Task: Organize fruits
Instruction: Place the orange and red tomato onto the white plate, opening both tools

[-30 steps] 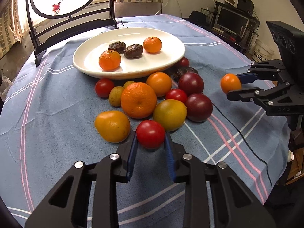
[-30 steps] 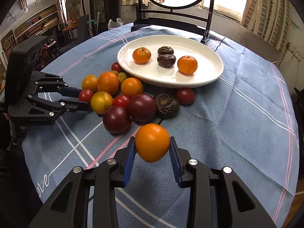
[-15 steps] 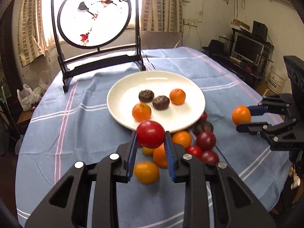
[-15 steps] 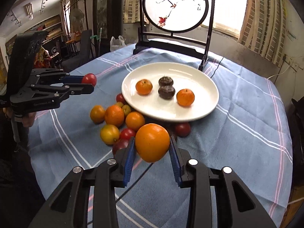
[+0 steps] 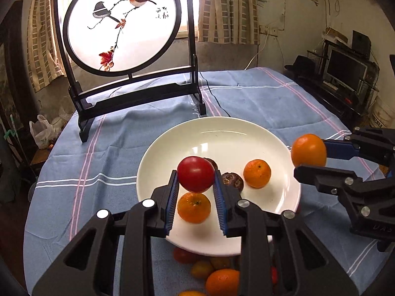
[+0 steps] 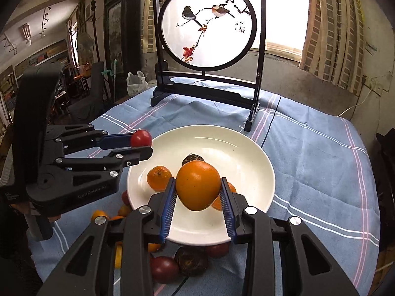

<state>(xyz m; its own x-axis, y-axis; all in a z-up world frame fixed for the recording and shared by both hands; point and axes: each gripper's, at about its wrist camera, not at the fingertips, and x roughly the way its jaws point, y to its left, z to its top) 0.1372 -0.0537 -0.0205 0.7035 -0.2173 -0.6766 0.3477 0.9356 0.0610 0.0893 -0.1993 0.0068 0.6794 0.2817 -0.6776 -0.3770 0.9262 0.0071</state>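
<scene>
Blue cloth (image 5: 259, 98) with pink and white stripes covers my round table, and a dark-framed round screen (image 5: 121, 24) painted with two birds stands at its far edge before a bright curtained window. Nearer to me sits the white plate (image 5: 222, 133), holding two small oranges (image 5: 256, 173) and two dark wrinkled fruits, one (image 5: 233, 181) just beside the right-hand orange. More loose fruit (image 6: 190, 261), dark purple, red and orange, lies on the cloth against the plate's near rim. My right gripper (image 6: 198, 197) is closed part-way round a smooth orange fruit (image 6: 197, 185), both blue pads pressed to its sides, and I see it raised over the near half of the plate. My left gripper (image 5: 196, 190) is likewise clamped on a glossy red tomato (image 5: 196, 174), held above the plate's left side. I can read pale lettering on the left gripper's body (image 6: 92, 192), roughly "GenRobot AI", and small black characters (image 5: 162, 13) beside the birds, too small to make out
</scene>
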